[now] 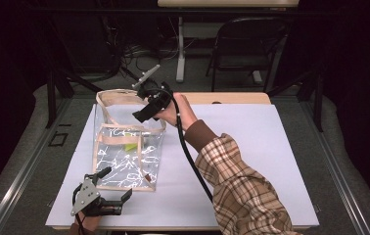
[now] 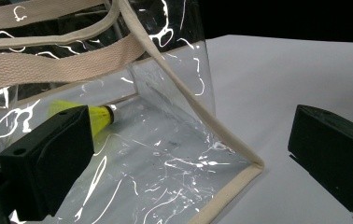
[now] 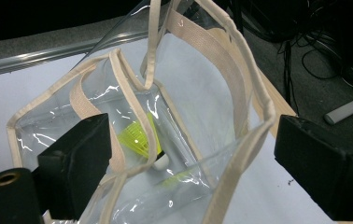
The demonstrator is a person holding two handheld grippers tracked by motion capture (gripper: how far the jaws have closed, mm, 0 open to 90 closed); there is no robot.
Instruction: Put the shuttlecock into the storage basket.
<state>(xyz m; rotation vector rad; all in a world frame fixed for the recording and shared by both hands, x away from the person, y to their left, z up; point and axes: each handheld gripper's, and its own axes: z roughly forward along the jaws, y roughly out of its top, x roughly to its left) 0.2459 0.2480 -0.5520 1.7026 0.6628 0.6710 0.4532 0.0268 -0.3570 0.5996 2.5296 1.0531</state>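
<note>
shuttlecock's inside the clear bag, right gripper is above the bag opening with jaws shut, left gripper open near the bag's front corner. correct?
One thing is off: the right gripper is open, not shut. The right gripper view shows its jaws spread wide apart over the clear bag. The rest holds: the yellow shuttlecock lies inside the bag, and the left gripper is open by the bag's front corner.

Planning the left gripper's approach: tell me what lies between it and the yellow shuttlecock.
The clear bag's wall, seen in the left gripper view, separates the left gripper from the shuttlecock.
</note>
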